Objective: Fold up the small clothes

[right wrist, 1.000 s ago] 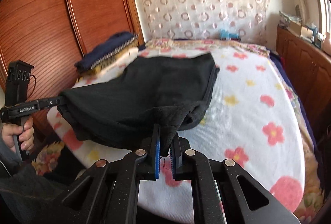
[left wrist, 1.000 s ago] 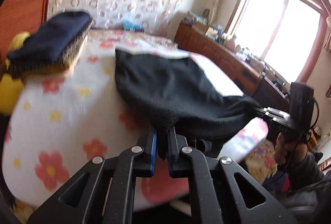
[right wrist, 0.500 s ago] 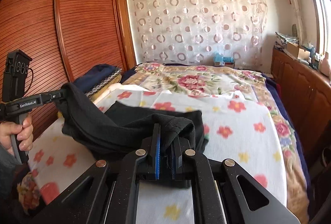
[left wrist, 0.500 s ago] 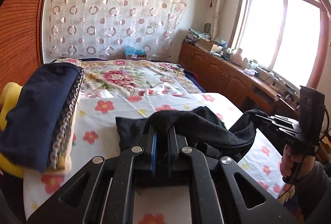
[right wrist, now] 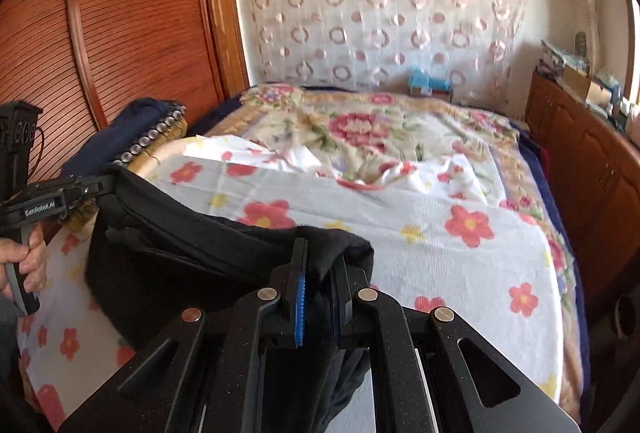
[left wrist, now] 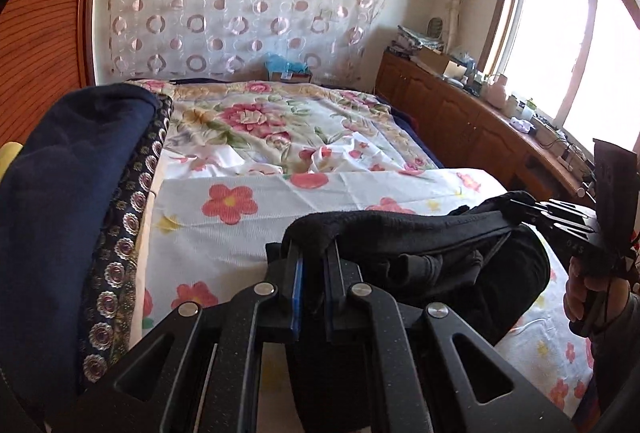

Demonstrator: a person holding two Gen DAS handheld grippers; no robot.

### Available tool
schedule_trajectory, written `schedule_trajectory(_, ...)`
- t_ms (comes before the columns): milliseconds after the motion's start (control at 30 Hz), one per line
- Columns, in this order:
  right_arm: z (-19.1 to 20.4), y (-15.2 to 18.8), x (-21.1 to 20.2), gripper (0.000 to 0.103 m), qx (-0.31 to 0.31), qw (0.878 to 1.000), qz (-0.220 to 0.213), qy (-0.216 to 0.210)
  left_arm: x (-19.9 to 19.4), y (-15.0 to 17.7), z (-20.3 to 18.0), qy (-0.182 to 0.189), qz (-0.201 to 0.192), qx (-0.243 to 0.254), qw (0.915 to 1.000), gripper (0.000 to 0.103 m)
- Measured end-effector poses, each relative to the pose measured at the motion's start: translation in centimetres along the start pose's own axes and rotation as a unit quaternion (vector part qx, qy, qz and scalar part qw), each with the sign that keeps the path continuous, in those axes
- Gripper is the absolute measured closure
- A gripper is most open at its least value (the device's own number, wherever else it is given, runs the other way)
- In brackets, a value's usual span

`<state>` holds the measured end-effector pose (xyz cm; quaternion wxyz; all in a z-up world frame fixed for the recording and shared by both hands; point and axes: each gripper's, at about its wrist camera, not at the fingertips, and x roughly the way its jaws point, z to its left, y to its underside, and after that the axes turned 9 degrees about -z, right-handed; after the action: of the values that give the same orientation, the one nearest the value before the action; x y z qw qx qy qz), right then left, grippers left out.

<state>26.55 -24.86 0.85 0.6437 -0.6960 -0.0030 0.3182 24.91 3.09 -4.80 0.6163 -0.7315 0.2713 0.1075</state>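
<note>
A black garment [left wrist: 432, 245] hangs bunched between my two grippers above the near part of the bed. My left gripper [left wrist: 312, 257] is shut on one black edge, with cloth draped over its fingertips. In the left wrist view the right gripper [left wrist: 520, 209] pinches the other end at the right, with a hand [left wrist: 580, 293] on its handle. In the right wrist view my right gripper [right wrist: 320, 257] is shut on the black garment [right wrist: 180, 245], which runs left to the left gripper [right wrist: 106, 187]. The lower folds are hidden behind the grippers.
The bed carries a white sheet with red flowers [left wrist: 240, 233] over a floral blanket [right wrist: 360, 129]. A stack of folded dark blue clothes [left wrist: 68, 193] lies along its left side. A wooden wardrobe [right wrist: 120, 33] stands to the left, and a cluttered low wooden cabinet [left wrist: 460, 129] to the right.
Both grippers carried their ends of the black garment forward over the bed. The garment lay spread flat on the sheet a second ago and now sags doubled between them.
</note>
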Motion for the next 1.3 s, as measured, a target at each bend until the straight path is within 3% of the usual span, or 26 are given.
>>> schedule_trajectory(233,-0.9,-1.2,-0.3,0.067,-0.010,1.000,0.003,0.026,1.6,0.5,0.0,-0.013,0.028,0.020,0.9993,0.089)
schedule_trajectory(267,-0.9,-1.1,-0.7,0.066,-0.010,1.000,0.005,0.023,1.5,0.5,0.0,-0.013,0.029,0.021,0.9993,0.087)
schedule_trajectory(300,-1.0,-1.0,-1.0,0.065,-0.011,1.000,0.007,0.022,1.3,0.5,0.1,-0.012,0.026,0.022,0.9994,0.077)
schedule_trajectory(400,-0.5,-0.3,-1.8,0.065,-0.024,0.999,0.020,0.009,-0.3,0.1,0.1,0.006,0.002,0.019,0.9998,0.074)
schedule_trajectory(467,-0.2,-0.1,-1.3,0.065,-0.034,0.999,0.034,0.019,-1.7,-0.2,-0.1,0.016,-0.015,0.019,0.9996,0.065)
schedule_trajectory(533,0.0,-0.3,-1.2,0.065,-0.038,0.998,0.041,0.004,-2.6,-0.3,-0.4,0.023,-0.020,0.023,0.9993,0.064)
schedule_trajectory(700,0.2,-1.8,0.6,0.065,-0.035,0.998,0.051,-0.020,-0.9,0.4,-1.1,0.017,0.022,0.046,0.9986,0.064)
schedule_trajectory(833,0.3,-2.4,3.5,0.065,-0.030,0.995,0.088,-0.042,1.4,1.0,-1.1,0.016,0.053,0.055,0.9970,0.064)
schedule_trajectory(900,0.3,-2.8,4.2,0.067,-0.033,0.994,0.090,-0.045,2.4,1.1,-1.4,0.009,0.062,0.076,0.9952,0.064)
schedule_trajectory(933,0.3,-3.1,4.2,0.082,-0.034,0.995,0.086,-0.048,2.7,1.1,-1.4,0.007,0.063,0.080,0.9948,0.064)
schedule_trajectory(1000,-0.3,-3.4,4.0,0.098,-0.029,0.996,0.071,-0.038,3.3,0.8,-1.2,0.002,0.063,0.080,0.9948,0.064)
schedule_trajectory(1133,-1.8,-3.0,3.4,0.100,0.006,0.999,0.050,0.014,3.6,-0.4,0.3,-0.044,0.040,0.067,0.9959,0.064)
schedule_trajectory(1300,-1.7,-2.0,4.0,0.100,0.009,0.998,0.062,0.023,2.1,-1.4,0.4,-0.068,-0.006,0.060,0.9959,0.064)
